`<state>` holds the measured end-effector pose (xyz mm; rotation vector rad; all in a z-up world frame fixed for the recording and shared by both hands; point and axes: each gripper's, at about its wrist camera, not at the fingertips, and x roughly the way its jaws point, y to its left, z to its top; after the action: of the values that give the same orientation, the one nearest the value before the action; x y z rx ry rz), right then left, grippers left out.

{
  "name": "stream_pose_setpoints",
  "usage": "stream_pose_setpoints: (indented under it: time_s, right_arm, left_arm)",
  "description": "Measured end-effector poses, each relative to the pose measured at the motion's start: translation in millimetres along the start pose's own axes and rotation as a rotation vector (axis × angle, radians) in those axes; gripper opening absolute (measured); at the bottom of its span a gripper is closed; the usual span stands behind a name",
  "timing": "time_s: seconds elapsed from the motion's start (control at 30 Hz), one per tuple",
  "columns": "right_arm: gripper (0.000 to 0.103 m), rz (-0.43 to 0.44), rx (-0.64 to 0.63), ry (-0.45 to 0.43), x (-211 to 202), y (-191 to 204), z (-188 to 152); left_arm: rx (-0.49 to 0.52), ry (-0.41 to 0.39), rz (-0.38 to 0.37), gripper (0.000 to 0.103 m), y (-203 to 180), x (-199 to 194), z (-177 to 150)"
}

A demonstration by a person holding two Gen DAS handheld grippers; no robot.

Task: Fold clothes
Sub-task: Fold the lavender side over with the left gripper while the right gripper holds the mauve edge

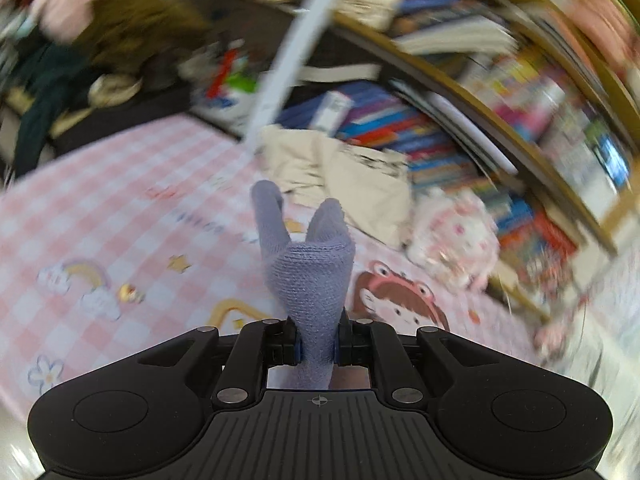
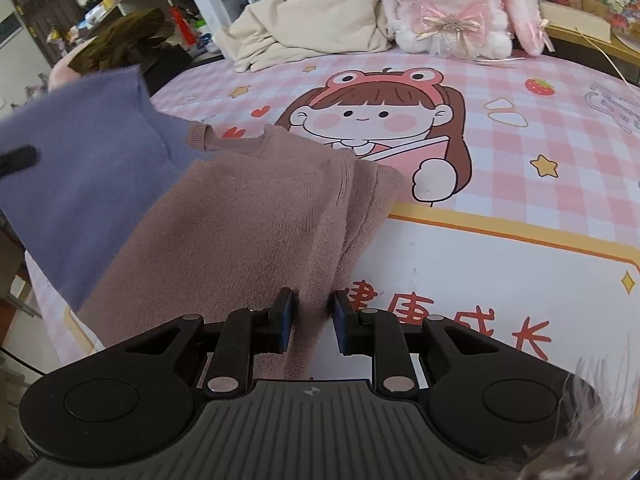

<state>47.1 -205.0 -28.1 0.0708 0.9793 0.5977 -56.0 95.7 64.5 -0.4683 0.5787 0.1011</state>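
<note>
knitwear takes up the left of the right wrist view: a blue-purple sweater (image 2: 80, 176) hangs lifted at the far left, and beside it a brown sweater (image 2: 248, 216) lies folded on the pink checked surface (image 2: 540, 128), its right edge doubled over. the right hand-held gripper (image 2: 312, 316) pinches that brown edge between its narrow jaws. further right, a cartoon girl print (image 2: 372, 116) shows on the cover, with a cream cloth bag (image 2: 316, 24) and a white plush rabbit (image 2: 452, 4) at the back. in the blurred left wrist view, the left hand-held gripper (image 1: 318, 340) is clamped on a fold of the blue-purple sweater (image 1: 308, 264) raised above the surface.
</note>
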Motion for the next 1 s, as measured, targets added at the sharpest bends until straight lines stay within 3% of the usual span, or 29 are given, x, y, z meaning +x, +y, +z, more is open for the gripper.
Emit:
stream_pose_setpoints:
  time_s: [0.2, 0.33, 0.4, 0.5, 0.57, 0.7, 0.8, 0.9, 1.0]
  right_arm:
    - [0.021, 0.046, -0.004, 0.006, 2, -7, 1]
    - [0.021, 0.084, 0.035, 0.018, 3, -15, 3]
    - [0.021, 0.101, 0.046, 0.026, 4, -18, 5]
    - [0.021, 0.117, 0.055, 0.034, 4, -21, 6]
    - [0.021, 0.125, 0.059, 0.033, 4, -22, 6]
    - [0.021, 0.143, 0.077, 0.028, 3, -26, 4]
    - [0.021, 0.159, 0.104, 0.03, 3, -30, 4]
    - [0.021, 0.169, 0.116, 0.03, 3, -32, 4]
    - [0.021, 0.178, 0.129, 0.033, 3, -35, 5]
  left_arm:
    - [0.363, 0.065, -0.011, 0.012, -90, 7, -34]
    - [0.549, 0.222, -0.042, 0.015, -128, 35, -80]
    - [0.664, 0.297, -0.014, 0.016, -139, 52, -105]
    - [0.834, 0.311, 0.047, 0.016, -149, 63, -128]
    - [0.813, 0.304, 0.049, 0.016, -149, 61, -125]
    - [0.652, 0.235, 0.042, 0.016, -145, 46, -102]
    - [0.614, 0.184, 0.037, 0.016, -147, 35, -97]
    - [0.697, 0.205, 0.039, 0.016, -157, 40, -115]
    - [0.86, 0.272, 0.055, 0.032, -164, 53, -144]
